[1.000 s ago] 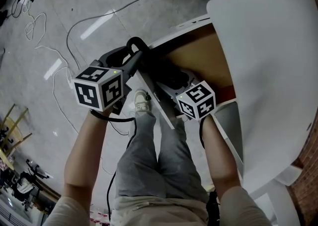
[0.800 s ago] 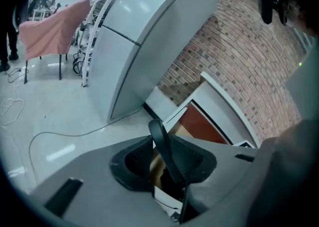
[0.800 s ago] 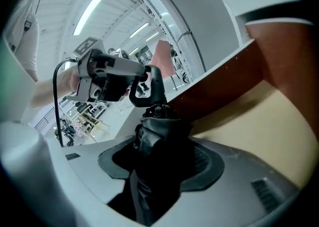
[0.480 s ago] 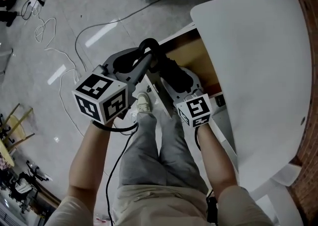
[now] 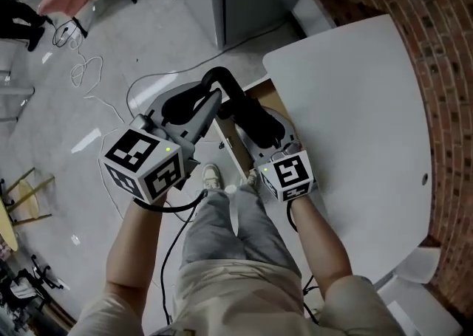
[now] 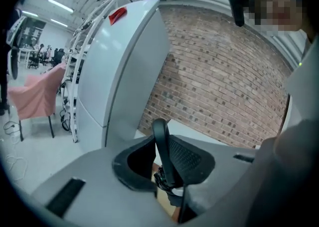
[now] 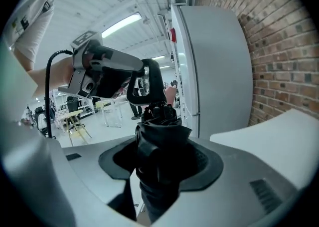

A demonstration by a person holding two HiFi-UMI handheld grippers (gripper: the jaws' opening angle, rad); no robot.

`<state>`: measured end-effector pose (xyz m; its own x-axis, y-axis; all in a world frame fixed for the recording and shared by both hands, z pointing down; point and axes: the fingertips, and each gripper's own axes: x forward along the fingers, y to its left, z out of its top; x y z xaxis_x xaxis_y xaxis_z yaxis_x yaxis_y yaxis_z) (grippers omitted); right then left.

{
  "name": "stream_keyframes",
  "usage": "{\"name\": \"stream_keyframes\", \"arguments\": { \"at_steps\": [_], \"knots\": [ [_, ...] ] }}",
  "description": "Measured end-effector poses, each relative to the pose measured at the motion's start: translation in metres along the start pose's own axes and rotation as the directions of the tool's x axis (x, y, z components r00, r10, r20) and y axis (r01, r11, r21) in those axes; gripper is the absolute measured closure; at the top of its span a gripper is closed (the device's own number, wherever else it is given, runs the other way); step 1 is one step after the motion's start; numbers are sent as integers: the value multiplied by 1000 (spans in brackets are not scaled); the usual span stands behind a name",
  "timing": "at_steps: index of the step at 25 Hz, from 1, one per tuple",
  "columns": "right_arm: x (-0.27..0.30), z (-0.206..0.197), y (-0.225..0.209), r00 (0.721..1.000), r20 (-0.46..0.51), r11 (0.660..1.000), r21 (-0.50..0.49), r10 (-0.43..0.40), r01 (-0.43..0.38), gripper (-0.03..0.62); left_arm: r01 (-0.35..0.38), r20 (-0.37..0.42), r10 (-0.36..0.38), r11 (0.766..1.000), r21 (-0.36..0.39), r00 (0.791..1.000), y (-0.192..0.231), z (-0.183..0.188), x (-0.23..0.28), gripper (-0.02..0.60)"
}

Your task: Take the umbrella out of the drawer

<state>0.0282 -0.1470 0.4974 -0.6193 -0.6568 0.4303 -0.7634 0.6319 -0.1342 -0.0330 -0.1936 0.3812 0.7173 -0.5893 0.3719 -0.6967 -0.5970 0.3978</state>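
Fingers of your left gripper (image 6: 160, 165) are closing on the hook of the folded black fabric umbrella (image 5: 228, 85); your right gripper (image 7: 157, 166) pinches its canopy. Two holds likely steady both ends.

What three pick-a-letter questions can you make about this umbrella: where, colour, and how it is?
1. Where is the umbrella? A on the floor; B held up beside the white table; C on a chair.
2. What colour is it? A red; B yellow; C black.
3. How is it? A folded shut; B opened wide; C snapped in two.
Answers: 1 B, the right hand-held gripper clamps it in the air; 2 C, it looks black all over; 3 A, it is bundled up narrow.
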Motion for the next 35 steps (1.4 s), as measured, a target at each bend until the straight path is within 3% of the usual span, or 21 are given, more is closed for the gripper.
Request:
{"name": "stream_keyframes", "arguments": {
  "at_steps": [10,20,30,35],
  "knots": [
    [-71,149,38,989,145,991,-125,-33,52,361,3,175,-25,992,124,984,-80,129,-96,497],
    [-135,270,72,953,301,976,-203,-15,79,361,17,352,-111,966,260,930,-157,231,-177,500],
    [-175,333,109,930,367,949,-302,23,96,359,-9,489,-174,937,350,854,-201,272,-242,500],
    [-183,338,121,921,386,943,-322,51,83,359,-9,514,-191,932,361,836,-209,268,-257,500]
  ]
}}
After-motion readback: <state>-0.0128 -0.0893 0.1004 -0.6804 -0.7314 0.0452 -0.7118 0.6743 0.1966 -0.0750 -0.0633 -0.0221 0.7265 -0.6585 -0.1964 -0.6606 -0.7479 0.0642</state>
